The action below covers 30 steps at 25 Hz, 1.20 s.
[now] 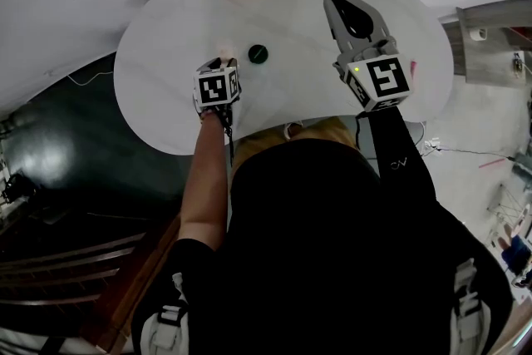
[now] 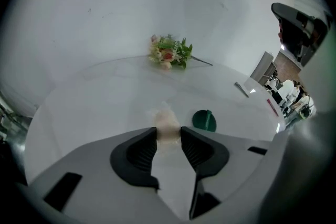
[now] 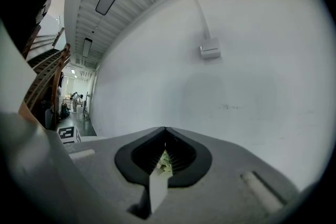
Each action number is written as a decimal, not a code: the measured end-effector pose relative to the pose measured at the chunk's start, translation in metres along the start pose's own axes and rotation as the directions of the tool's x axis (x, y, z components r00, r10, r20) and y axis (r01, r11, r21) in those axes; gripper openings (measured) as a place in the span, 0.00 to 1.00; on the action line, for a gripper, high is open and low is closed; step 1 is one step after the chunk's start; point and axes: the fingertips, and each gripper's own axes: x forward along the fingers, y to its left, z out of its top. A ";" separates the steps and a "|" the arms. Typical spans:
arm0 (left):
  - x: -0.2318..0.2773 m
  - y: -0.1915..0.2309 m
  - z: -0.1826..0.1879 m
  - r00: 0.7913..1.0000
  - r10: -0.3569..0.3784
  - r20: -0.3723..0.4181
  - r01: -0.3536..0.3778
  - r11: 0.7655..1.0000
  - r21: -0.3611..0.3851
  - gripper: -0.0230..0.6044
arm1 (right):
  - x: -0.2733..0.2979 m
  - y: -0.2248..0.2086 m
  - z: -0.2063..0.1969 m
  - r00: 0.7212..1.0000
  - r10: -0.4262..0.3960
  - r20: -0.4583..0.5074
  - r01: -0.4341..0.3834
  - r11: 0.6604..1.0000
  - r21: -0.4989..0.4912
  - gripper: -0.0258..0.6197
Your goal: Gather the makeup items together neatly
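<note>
Left tool [image 2: 168, 132] spread, its tips flanking a pale makeup item [image 2: 164, 117]; right tool [image 3: 165, 132] pressed together, empty.

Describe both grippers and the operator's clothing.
Left gripper and right gripper: pale grey shells, black ribbed pads, each carrying a cube with black-and-white square markers. Black top; long black sleeve on the right arm.

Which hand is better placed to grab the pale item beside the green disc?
Left. The left tongs are open and tilted down, the pale item just ahead of their gap. The right tongs are shut, level, facing the wall.
</note>
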 end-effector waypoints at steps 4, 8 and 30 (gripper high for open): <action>0.005 -0.003 -0.016 0.998 -0.037 -0.057 0.036 0.999 -0.023 0.31 | 0.000 0.001 0.001 1.000 0.005 0.002 -0.005 1.000 -0.002 0.05; 0.004 -0.001 -0.016 0.998 -0.041 -0.038 0.040 0.999 -0.022 0.37 | 0.003 0.007 0.000 1.000 0.021 0.002 -0.021 1.000 -0.009 0.05; -0.211 -0.002 0.167 0.692 -0.028 0.722 -0.085 0.989 0.120 0.37 | 0.016 0.017 0.034 0.992 0.014 0.126 -0.016 1.000 0.020 0.05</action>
